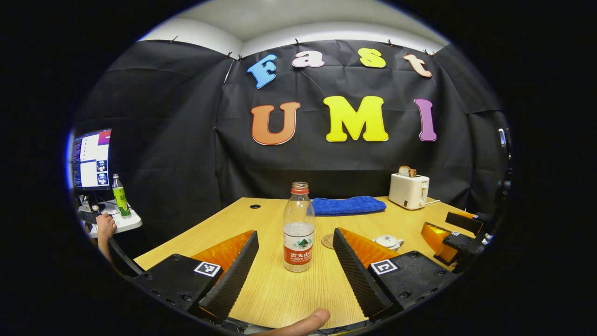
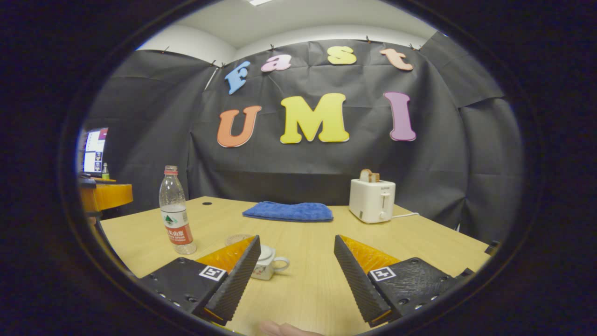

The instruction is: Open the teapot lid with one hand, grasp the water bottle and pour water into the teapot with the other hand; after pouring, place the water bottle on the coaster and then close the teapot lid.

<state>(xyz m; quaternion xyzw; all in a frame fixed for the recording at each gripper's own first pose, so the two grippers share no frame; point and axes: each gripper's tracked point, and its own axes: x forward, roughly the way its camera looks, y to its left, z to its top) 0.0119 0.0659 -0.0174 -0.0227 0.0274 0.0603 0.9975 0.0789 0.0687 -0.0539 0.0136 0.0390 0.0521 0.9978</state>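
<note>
Water bottle stands upright on the table between the left gripper's spread jaws

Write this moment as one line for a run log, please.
stage: before grasp | left gripper: open, water bottle upright between fingers, untouched | right gripper: open near teapot | lid on | coaster bare

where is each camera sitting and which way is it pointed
Left gripper view: rides the left gripper, facing the wall over the table, bottle between its open fingers; a fingertip shows below, the right gripper at right.
Right gripper view: rides the right gripper, same heading, teapot by its left finger.
Shared: bottle, teapot, coaster, towel, toaster.
</note>
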